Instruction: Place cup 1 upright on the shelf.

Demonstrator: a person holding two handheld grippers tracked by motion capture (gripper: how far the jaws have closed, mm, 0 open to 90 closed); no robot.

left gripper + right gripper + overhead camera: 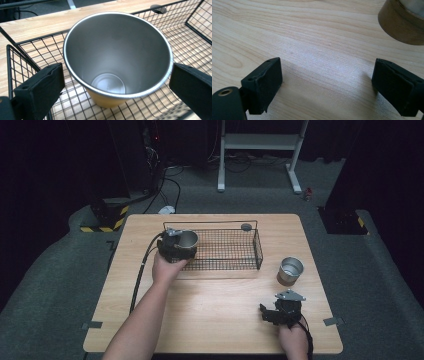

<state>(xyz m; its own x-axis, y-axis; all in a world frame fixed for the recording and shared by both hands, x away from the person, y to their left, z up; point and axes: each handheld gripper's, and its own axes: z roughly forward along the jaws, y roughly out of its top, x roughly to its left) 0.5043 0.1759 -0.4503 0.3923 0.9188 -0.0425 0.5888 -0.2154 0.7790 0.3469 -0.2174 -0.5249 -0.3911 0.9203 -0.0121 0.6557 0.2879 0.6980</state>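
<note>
A steel cup point(117, 55) with a tan outside stands in the left end of a black wire basket point(235, 251). My left gripper point(176, 247) reaches over the basket's left wall. Its jaws stand wide on either side of the cup's rim, close beside it without squeezing. A second steel cup point(290, 270) stands on the table to the right of the basket, and its tan base point(402, 22) is at the upper right of the right gripper view. My right gripper point(286, 312) rests near the table's front right, open over bare wood.
A wooden table point(215, 315) carries everything. A small dark round hole point(246, 226) sits at its back edge, behind the basket. A cable point(141, 270) trails from the left gripper off the table's left. Beyond the table stand a white frame and dark equipment on grey carpet.
</note>
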